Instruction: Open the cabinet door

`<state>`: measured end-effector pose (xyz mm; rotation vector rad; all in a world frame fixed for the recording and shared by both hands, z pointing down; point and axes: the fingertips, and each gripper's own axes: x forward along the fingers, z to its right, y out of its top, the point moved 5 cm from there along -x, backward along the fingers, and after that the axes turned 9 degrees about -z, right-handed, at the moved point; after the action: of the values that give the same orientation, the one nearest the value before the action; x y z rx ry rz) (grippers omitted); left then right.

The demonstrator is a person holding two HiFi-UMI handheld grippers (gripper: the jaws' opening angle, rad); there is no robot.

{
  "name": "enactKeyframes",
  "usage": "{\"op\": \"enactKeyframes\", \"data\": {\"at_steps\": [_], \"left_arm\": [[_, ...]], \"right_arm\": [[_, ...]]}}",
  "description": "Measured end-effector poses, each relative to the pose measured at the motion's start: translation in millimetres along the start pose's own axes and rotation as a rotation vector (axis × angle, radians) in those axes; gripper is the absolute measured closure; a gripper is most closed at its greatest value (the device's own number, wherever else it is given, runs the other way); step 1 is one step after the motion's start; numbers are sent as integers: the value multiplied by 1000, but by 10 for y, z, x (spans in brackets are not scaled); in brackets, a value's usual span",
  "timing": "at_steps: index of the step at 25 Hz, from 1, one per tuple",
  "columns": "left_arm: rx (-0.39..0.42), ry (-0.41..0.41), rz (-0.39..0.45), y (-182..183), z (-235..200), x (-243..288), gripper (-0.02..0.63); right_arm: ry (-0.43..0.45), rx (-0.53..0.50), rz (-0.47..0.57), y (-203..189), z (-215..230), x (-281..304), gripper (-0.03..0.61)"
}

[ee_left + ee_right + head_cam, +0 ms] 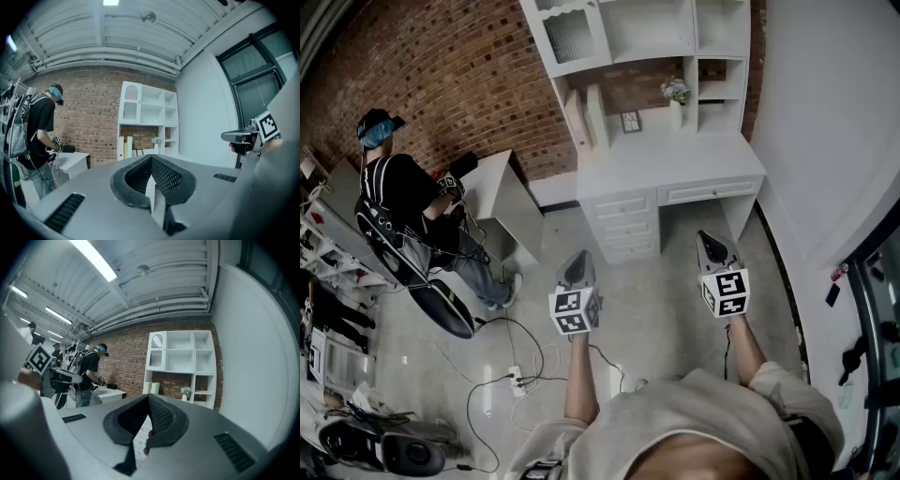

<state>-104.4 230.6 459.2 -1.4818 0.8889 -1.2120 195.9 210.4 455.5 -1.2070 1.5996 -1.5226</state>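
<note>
Item one: left tool [578, 259], held level over the floor [666, 323]. We note its jaws closed tip to tip, with nothing between them. Item two: right tool [707, 240], likewise level, its jaws brought fully together and holding nothing. Each tool carries its cube of square markers, and the two sit side by side, pointing toward the furniture ahead. Item three: cabinet door [567, 37], white, with an arched glazed panel. It closes the upper left compartment of the shelf unit [649, 28], and we see it lying flush with the frame, well apart from both tools. Item four: white bench [675, 157], which bears the shelf unit and stands against the brick wall [469, 75]. It has a stack of drawers [623, 228] under its left half. Item five: vase of flowers [676, 98], upright on the bench top near the right shelves. Item six: small picture frame [630, 121], just left of the vase. Item seven: person [394, 187] in a dark shirt and blue cap, standing at a low white bench [502, 183] to the left. Item eight: power strip [517, 381] with loose cables, lying on the floor near the left tool.
</note>
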Motion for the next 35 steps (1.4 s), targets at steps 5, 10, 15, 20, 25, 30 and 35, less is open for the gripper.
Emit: {"op": "enactKeyframes", "data": {"at_steps": [5, 10, 15, 20, 25, 30, 35], "left_arm": [[6, -7, -17, -259, 78, 7, 588], [8, -9, -21, -261, 104, -1, 588], [7, -3, -21, -262, 174, -8, 588], [4, 5, -28, -275, 324, -23, 588], [3, 19, -44, -281, 461, 21, 588], [5, 27, -59, -336, 560, 122, 588], [5, 38, -72, -346, 560, 219, 588]], "right_arm": [[2, -3, -7, -89, 18, -114, 565], [4, -8, -14, -102, 13, -117, 565], [13, -10, -9, -130, 47, -142, 565], [25, -12, -13, -192, 122, -191, 565], [34, -14, -10, -213, 238, -198, 565], [47, -9, -22, -293, 341, -154, 565], [68, -14, -34, -337, 377, -57, 565]]}}
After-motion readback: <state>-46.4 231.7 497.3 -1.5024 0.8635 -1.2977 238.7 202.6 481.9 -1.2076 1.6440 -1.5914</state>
